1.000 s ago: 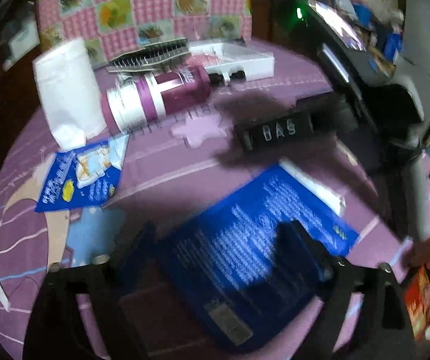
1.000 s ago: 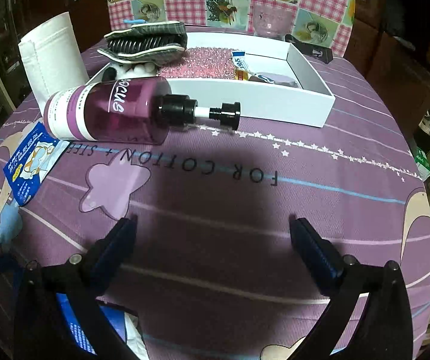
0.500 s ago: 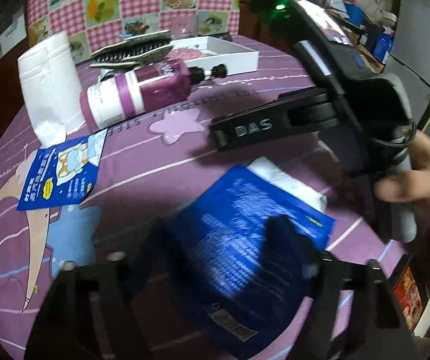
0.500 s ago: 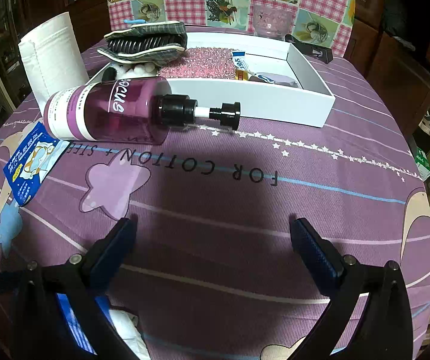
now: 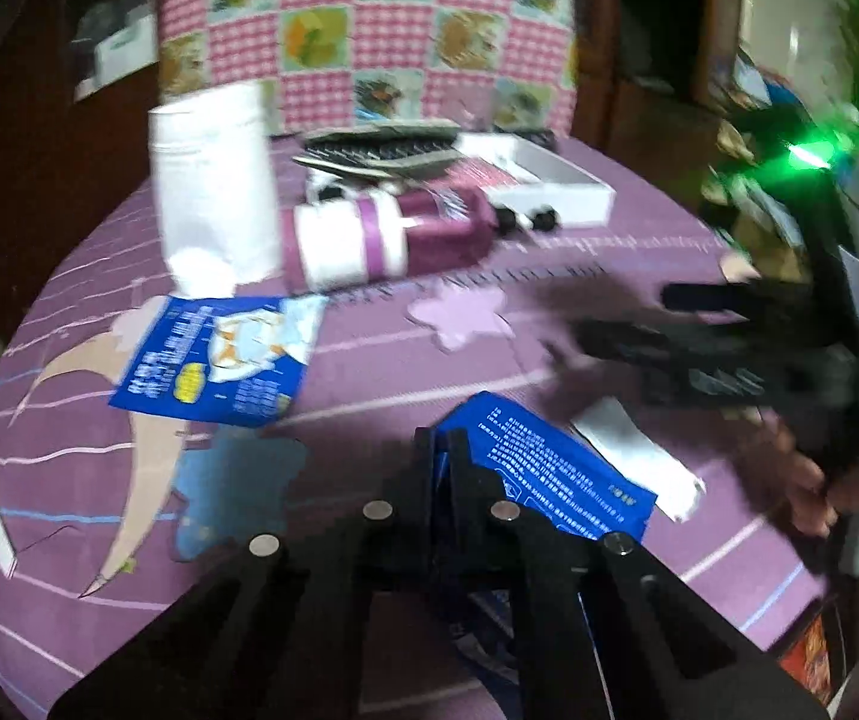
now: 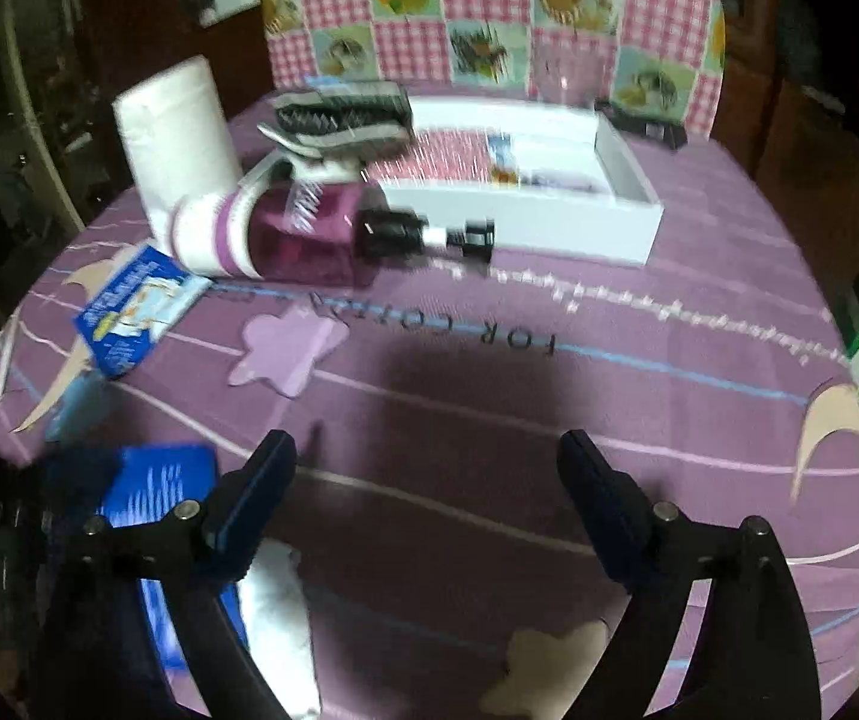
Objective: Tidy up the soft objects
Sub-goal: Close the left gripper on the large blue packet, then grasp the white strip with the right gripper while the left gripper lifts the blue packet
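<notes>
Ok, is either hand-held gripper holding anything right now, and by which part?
The left hand-held gripper is shut on the near left edge of the blue packet. The right hand-held gripper is open and holds nothing.

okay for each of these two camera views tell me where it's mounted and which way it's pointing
Left wrist: rides the left gripper, looking forward along shut fingers clamping the dark blue packet; the person's hand and right gripper show at right.
Right wrist: rides the right gripper, fingers open, facing the white box.
Shared: purple bottle, paper roll, dark blue packet.
</notes>
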Demonstrator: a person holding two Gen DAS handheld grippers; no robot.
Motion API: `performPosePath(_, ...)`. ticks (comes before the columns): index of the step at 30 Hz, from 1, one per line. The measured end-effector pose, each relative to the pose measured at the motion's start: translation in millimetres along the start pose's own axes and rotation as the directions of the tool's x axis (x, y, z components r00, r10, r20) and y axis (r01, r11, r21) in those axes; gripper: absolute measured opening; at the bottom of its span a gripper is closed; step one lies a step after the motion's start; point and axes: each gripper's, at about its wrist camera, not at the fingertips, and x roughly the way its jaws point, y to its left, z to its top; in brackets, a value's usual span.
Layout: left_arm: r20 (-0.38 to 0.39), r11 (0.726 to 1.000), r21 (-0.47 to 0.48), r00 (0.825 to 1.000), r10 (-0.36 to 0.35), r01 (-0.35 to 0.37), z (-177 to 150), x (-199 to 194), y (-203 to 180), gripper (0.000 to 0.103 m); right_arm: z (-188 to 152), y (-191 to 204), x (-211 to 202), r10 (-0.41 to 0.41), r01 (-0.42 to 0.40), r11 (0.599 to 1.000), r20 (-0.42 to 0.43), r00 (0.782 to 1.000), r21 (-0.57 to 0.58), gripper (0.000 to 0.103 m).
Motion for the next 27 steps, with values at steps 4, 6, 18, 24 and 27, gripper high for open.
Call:
performPosePath(4,0.044,0.997,-0.061,0.997,0.058,-0.055,2.5,-4.4,12.4,0.002,-2.9,8.6,-28.5,-0.001,0.006,0.998,0.083,0.997,-0.055,0.089)
performPosePath(6,0.073,0.99,-0.107,0.992,0.1,-0.092,3.5,-9.8,22.4,0.002,-7.1,14.3,-36.3,-0.03,0.039,0.995,0.088,0.996,-0.096,0.089)
performPosePath(18,0.077,0.952,-0.26,0.979,0.189,-0.163,-0.8,-14.3,59.2,0.002,-35.9,46.3,-16.4,0.022,-0.069,0.979,-0.237,0.971,-0.193,0.034)
performPosePath(24,0.096,0.951,-0.272,0.979,0.178,-0.146,-2.6,-20.1,62.6,0.002,-11.3,66.7,12.9,-0.094,0.041,0.978,-0.254,0.963,-0.206,0.019)
performPosePath(27,0.095,0.949,-0.287,0.981,0.167,-0.134,-2.6,-21.6,66.1,0.002,1.4,64.2,21.3,-0.064,0.024,0.989,-0.269,0.961,-0.148,0.019)
